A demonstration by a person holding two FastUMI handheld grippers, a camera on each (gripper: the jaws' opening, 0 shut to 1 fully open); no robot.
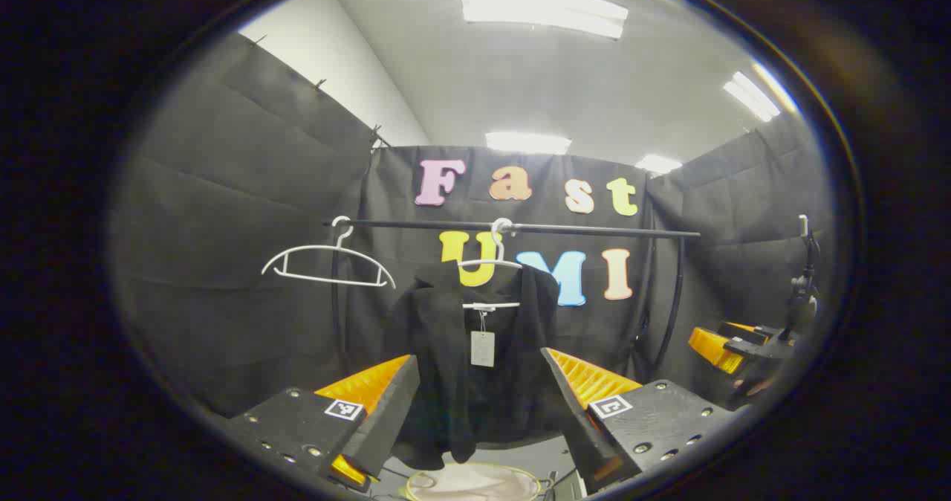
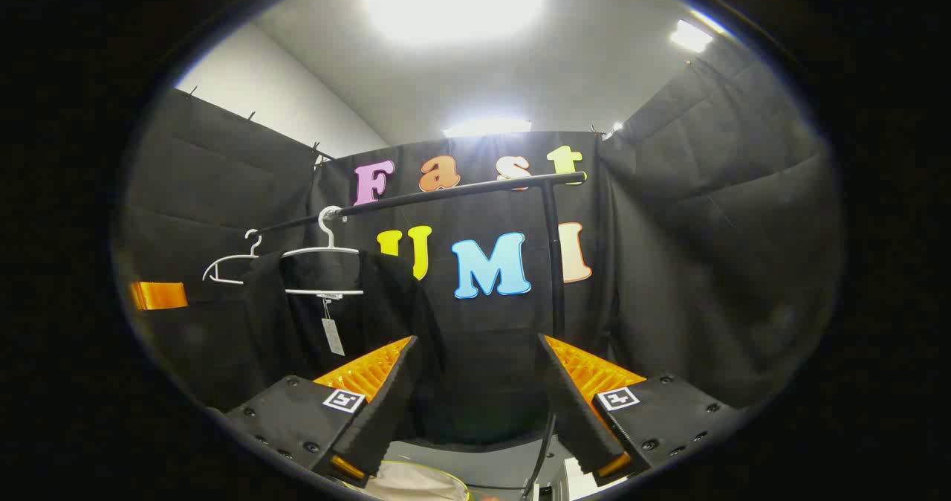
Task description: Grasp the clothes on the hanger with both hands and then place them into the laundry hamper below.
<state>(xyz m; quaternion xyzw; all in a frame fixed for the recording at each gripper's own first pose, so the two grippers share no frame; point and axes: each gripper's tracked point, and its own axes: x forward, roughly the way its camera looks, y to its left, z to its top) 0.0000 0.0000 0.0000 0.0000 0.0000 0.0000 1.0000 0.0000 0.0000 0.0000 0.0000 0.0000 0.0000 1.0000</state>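
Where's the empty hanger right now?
In the left gripper view the empty white hanger hangs at the rail's left end, left of the black garment on its own hanger.

Two white hangers on one black rail (image 1: 594, 229): an empty hanger (image 1: 327, 260) toward the rail's left end, and a loaded hanger (image 1: 490, 263) near the rail's middle. One black garment (image 1: 446, 367) hangs from the loaded hanger, below the rail, carrying one paper tag (image 1: 482, 348). One laundry hamper (image 1: 475, 480), its rim partly visible, sits below the rail under the garment. Two tools: the left tool (image 1: 479, 412) and the right tool (image 2: 475, 404), both below the rail, each with fingers spread apart.
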